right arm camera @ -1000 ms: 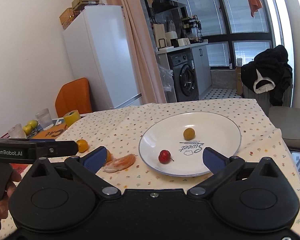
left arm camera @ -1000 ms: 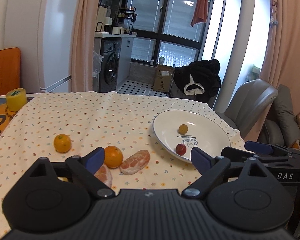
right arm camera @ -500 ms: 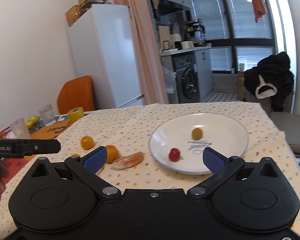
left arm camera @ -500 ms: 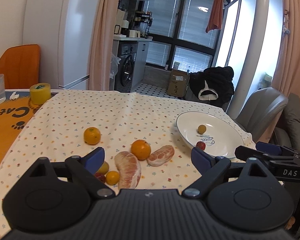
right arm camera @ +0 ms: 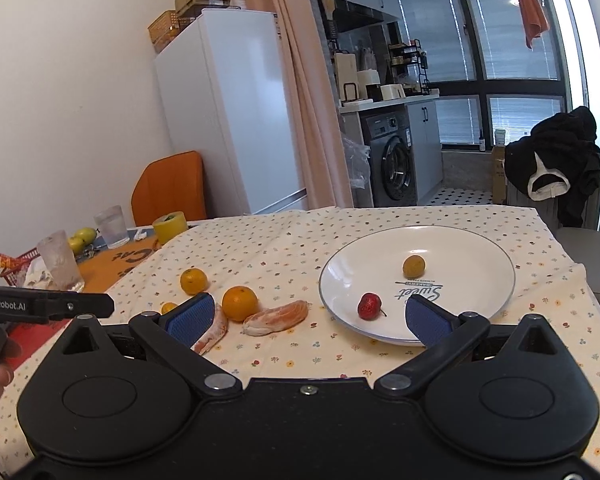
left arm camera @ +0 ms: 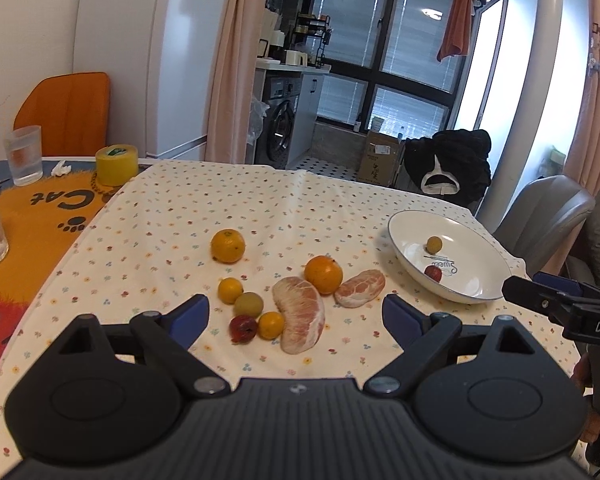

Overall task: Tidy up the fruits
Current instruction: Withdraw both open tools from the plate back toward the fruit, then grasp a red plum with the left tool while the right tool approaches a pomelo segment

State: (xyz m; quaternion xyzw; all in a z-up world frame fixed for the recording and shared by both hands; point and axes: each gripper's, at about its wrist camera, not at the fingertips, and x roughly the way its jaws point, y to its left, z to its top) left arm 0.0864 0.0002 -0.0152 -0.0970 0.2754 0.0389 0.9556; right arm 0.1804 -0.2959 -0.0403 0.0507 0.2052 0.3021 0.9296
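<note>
Overhead, left hand-held gripper (left arm camera: pixel 296 312) wide open and empty, right hand-held gripper (right arm camera: pixel 306 318) likewise (nothing held), white plate (right arm camera: pixel 480 248) at two o'clock of loose fruit on the floral counter (left arm camera: pixel 260 200).

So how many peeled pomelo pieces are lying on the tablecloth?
2. The larger pomelo segment lies nearest the left gripper; the smaller pomelo segment sits between an orange and the white plate. None appears hidden.

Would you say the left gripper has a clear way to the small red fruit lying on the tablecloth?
Probably yes: the left gripper is open and empty, and the red fruit lies just ahead, though a green fruit and a small orange one crowd it.
</note>
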